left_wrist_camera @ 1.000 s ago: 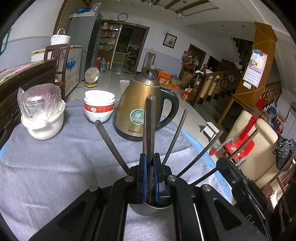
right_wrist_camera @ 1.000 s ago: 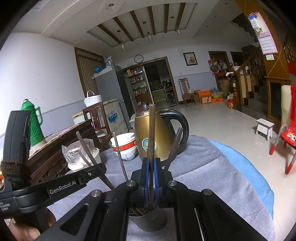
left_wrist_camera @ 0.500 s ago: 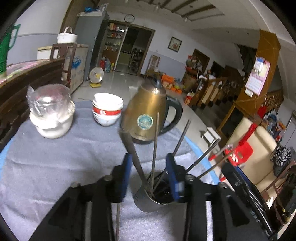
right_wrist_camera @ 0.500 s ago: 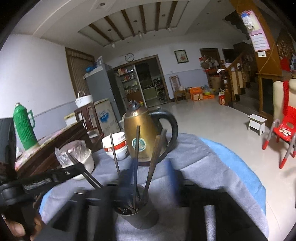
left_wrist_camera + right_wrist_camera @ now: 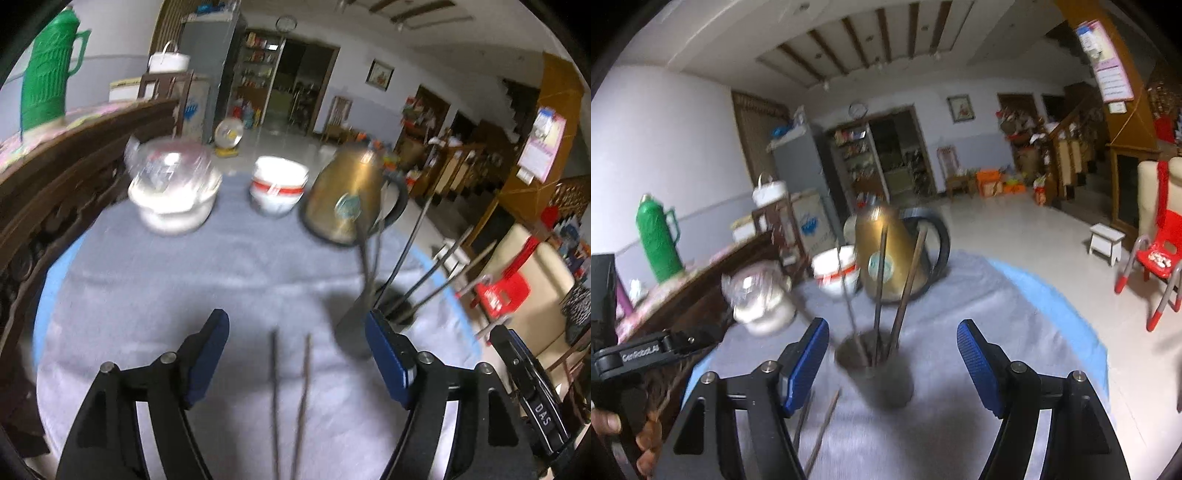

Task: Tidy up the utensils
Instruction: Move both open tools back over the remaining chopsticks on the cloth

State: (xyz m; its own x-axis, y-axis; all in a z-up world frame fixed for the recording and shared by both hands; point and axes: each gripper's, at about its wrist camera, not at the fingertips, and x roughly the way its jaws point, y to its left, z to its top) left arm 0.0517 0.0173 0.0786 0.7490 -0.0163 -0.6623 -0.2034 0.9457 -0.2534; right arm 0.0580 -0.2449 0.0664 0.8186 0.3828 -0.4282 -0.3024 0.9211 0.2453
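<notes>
- Nearest, the left gripper [image 5: 297, 352] with black arms and blue pads has its tongs spread wide, having just been opening; nothing is pinched, and the pads touch nothing.
- Between those spread jaws two thin dark chopsticks [image 5: 290, 398] lie loose on the grey cloth-covered table [image 5: 155, 295], side by side and running from near to far.
- Just beside the right-hand pad stands the grey metal utensil cup [image 5: 354, 332], right of the loose pair; several dark chopsticks in the cup [image 5: 402, 254] lean out of it to the right.
- In the right wrist view the right gripper [image 5: 892, 354] also has its tongs spread, having just been opening, with the same cup [image 5: 882, 376] standing on the cloth beyond and between its pads, untouched.
- Near its left pad the loose pair [image 5: 820, 432] lies on the cloth, left of the cup.
- At that view's left edge the person's hand [image 5: 624, 435] holds the other black gripper handle.
- Farther back sit a gold electric kettle with a black handle [image 5: 347, 199], a stack of white bowls with a red band [image 5: 277, 184] to its left, and a white bowl holding a clear plastic bag [image 5: 173, 192] further left.
- Farthest left, a green thermos jug [image 5: 48, 66] stands on a dark wooden sideboard [image 5: 74, 155].
</notes>
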